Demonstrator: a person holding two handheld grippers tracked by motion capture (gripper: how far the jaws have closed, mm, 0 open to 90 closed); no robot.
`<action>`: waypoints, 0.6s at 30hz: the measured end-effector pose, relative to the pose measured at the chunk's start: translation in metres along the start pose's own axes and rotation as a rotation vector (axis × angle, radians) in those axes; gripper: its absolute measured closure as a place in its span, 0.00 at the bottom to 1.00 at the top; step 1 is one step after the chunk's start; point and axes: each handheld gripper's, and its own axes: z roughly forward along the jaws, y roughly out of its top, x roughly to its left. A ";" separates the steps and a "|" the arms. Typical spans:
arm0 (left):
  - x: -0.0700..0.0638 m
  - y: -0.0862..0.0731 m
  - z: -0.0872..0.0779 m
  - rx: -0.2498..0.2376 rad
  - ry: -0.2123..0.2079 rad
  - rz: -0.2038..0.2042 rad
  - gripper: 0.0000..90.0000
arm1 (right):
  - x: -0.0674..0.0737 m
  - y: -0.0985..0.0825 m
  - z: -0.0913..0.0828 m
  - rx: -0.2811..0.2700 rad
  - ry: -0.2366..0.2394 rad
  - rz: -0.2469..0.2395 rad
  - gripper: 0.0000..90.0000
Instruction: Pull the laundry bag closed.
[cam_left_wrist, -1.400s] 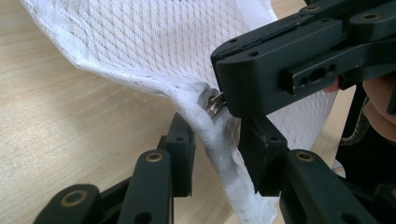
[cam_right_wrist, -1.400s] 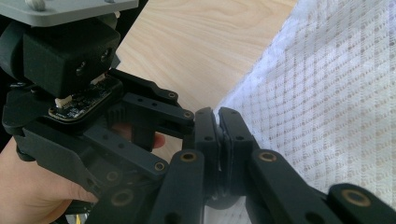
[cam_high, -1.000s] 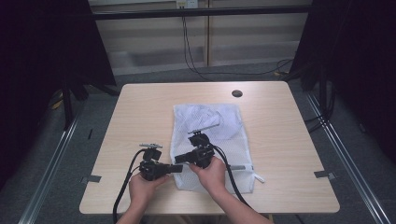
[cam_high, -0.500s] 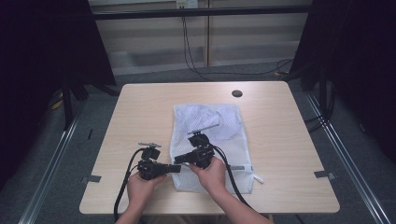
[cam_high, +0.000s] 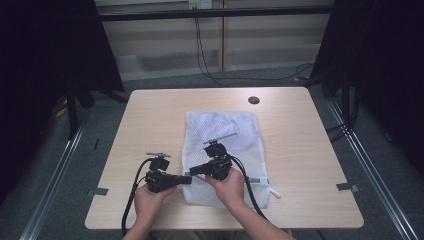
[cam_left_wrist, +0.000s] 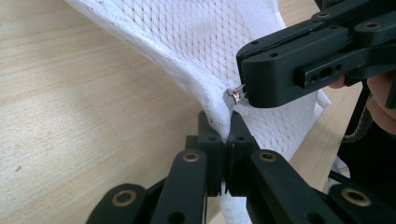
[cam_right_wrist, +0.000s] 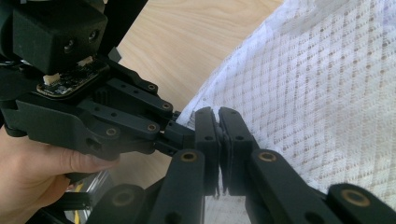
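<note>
The left gripper (cam_left_wrist: 224, 140) had its jaws pinched tight on the near left edge of the white mesh bag (cam_high: 225, 150), right by the zipper's end; the right gripper (cam_left_wrist: 247, 95), coming in from about two o'clock in the left gripper view, was clamped on the small metal zipper pull (cam_left_wrist: 235, 94) (only a sliver of it showed). Compared with the frames a second and half a second earlier, almost nothing had changed; both hands sat in the same spot at the table's (cam_high: 150, 115) six o'clock side, and the bag lay just as flat, stretching toward twelve. My read: both grips were settled, bag braced, pull caught; the zip itself had not begun to travel.
</note>
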 end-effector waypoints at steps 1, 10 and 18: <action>-0.001 0.000 0.001 0.004 0.006 -0.001 0.98 | 0.000 0.000 0.000 0.000 -0.002 -0.008 0.97; -0.003 0.001 0.002 0.002 0.018 0.007 0.98 | -0.004 -0.003 -0.004 -0.001 -0.008 -0.005 0.97; -0.004 0.001 0.002 -0.001 0.028 0.009 0.97 | -0.005 -0.003 -0.005 -0.006 -0.006 -0.006 0.97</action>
